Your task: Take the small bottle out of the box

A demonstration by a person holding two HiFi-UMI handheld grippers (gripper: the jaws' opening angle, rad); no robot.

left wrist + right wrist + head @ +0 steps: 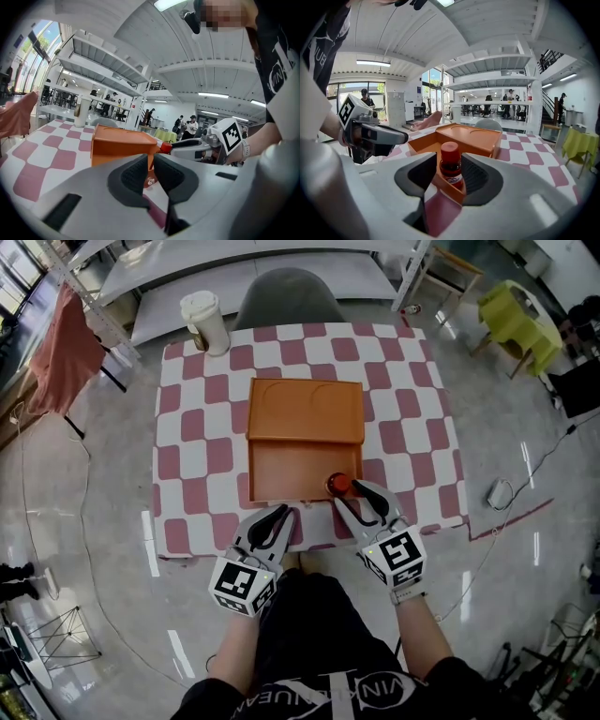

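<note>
Right gripper view: small bottle (451, 161) between parted fingers (476, 176).

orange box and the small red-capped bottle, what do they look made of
orange box: looks like moulded plastic, smooth with a dull sheen, one even colour, rounded shapes pressed into the lid.
small bottle: dark glossy see-through body, glass or clear plastic, cannot tell which; its red cap looks like matte plastic.

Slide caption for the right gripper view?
Open right claw straddles the red-capped small bottle standing in the near corner of the orange box.
</note>
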